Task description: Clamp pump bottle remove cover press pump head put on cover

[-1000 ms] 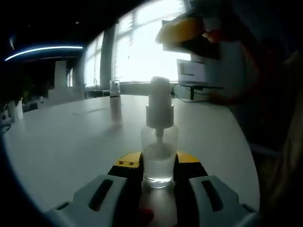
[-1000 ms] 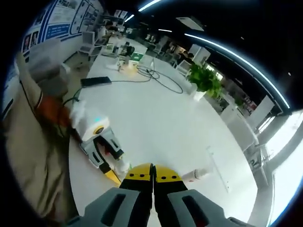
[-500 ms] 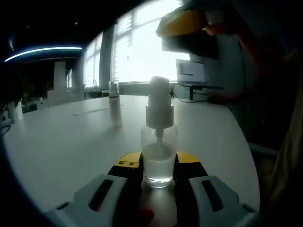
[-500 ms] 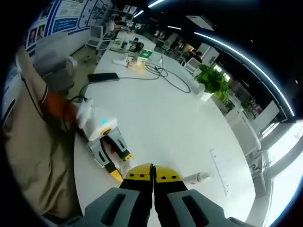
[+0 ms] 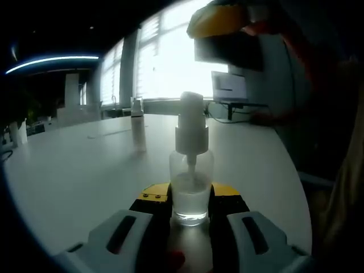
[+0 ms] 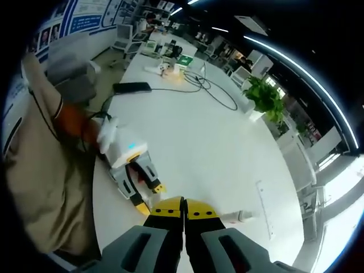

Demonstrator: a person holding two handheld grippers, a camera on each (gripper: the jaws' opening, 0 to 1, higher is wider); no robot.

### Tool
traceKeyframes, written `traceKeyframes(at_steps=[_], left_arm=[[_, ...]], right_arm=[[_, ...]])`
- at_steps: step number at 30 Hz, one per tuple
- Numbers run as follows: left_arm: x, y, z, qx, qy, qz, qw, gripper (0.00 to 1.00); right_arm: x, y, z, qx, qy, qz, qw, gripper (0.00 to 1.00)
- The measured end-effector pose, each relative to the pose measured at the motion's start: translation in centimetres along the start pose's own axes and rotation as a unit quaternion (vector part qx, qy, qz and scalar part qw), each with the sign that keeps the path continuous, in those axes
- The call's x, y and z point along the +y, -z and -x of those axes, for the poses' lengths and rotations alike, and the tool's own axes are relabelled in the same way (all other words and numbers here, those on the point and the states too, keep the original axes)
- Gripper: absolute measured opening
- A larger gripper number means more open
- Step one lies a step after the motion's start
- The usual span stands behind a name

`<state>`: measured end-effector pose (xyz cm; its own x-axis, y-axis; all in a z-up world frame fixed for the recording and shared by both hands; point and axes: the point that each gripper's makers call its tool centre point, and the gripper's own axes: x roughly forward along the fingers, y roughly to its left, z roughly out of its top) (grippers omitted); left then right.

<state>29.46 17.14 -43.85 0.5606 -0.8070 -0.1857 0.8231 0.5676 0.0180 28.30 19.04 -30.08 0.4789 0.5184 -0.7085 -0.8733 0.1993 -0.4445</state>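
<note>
Pump bottle (image 5: 191, 187) stands upright clamped in left gripper (image 5: 190, 213) jaws.

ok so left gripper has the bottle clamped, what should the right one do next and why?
Probably bring the right gripper down onto the pump head and press it. The pump bottle stands upright on the table, clamped in the left gripper, and the head looks bare, with what seems to be the cover standing apart behind it. The right gripper is shut and hangs above the bottle.
</note>
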Motion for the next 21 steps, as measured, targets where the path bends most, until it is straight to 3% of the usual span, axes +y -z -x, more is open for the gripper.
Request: traceKeyframes(at_steps=[21], left_arm=[[0.01,0.04,0.20,0.000,0.000,-0.002,1.0000,0.16]], right_arm=[[0.15,-0.08,-0.12,0.034,-0.025,0.024,0.9988,0.00]])
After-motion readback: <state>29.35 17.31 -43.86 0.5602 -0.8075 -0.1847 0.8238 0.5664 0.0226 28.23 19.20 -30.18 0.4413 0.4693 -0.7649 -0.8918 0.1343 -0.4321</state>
